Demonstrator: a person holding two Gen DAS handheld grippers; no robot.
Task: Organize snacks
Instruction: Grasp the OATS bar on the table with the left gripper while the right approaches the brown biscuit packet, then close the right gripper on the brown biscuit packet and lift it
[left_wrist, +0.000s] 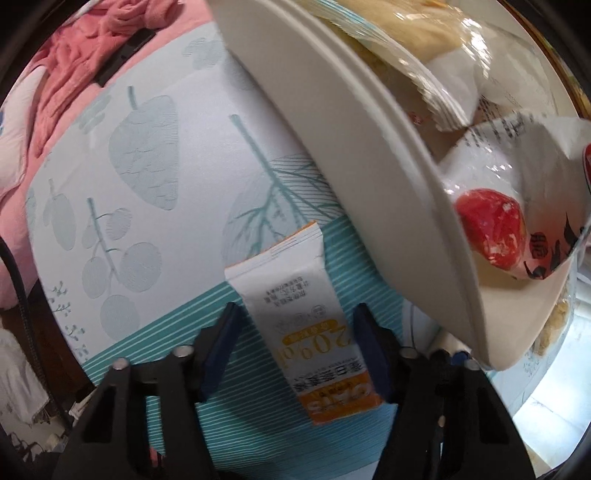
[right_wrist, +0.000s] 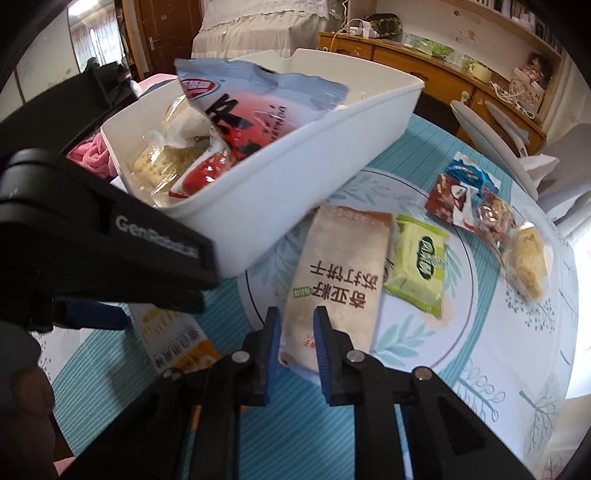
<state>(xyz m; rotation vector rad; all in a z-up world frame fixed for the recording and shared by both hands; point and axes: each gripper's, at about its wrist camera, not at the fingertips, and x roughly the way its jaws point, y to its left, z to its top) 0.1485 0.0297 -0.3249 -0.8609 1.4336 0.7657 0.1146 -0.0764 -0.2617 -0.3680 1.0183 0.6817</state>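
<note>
Snacks in light, crinkly wrappers lie beside the white bin (right_wrist: 295, 177); the cracker packet (right_wrist: 340, 280) is pinched at its end by the right tool (right_wrist: 297, 332), while the left tool (left_wrist: 295, 350) gapes wide around an oat bar (left_wrist: 306, 314).

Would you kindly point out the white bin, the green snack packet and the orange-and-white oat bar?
white bin (right_wrist: 280, 192): right wrist view, on its bare outer side wall.
green snack packet (right_wrist: 419, 264): right wrist view, middle of the wrapper.
orange-and-white oat bar (left_wrist: 306, 314): left wrist view, its white midsection.
</note>
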